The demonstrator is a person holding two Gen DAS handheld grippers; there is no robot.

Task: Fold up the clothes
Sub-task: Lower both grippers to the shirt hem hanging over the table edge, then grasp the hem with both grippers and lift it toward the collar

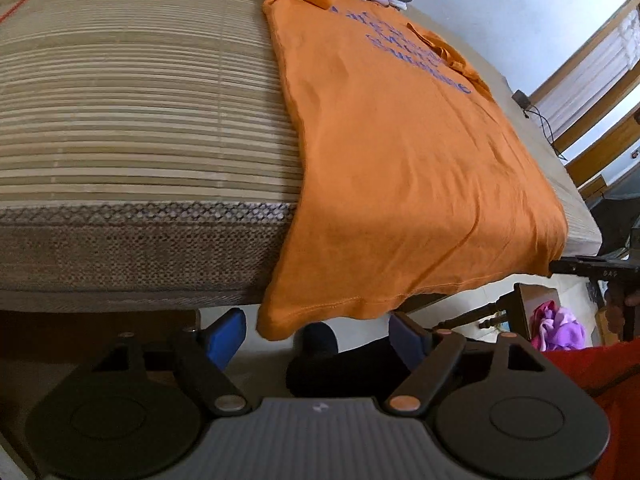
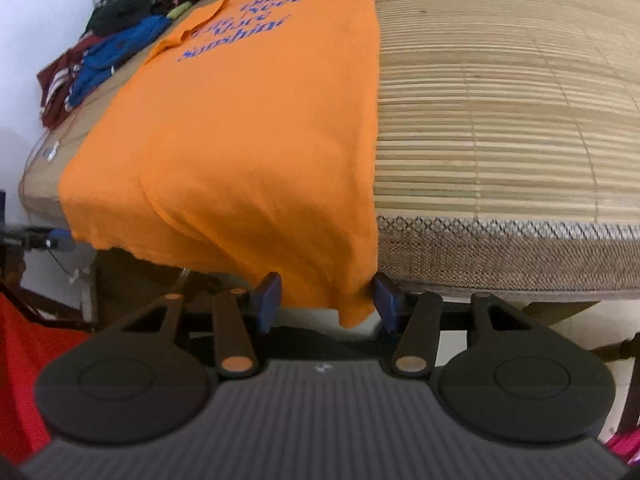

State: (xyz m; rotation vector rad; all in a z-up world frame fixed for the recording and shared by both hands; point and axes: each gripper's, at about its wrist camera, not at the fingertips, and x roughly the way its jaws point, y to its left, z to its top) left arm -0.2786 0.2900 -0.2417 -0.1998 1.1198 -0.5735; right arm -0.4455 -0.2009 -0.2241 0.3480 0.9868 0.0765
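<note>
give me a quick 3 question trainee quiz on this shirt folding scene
1. True or false: the orange shirt hangs over the mat edge.
2. What colour is the print on the shirt?
3. Which shirt part sits between the right gripper pads? A) collar B) hem corner C) sleeve

Key
1. True
2. Blue
3. B; the left gripper is likewise open at the other hem corner.

Soft daylight from the bright window with pale curtains point(image 1: 592, 64) lights both views evenly, shadows gather under the woven bamboo-mat bed edge point(image 1: 132, 256), fisheye bending curves that edge, and close parts look slightly blurred.
</note>
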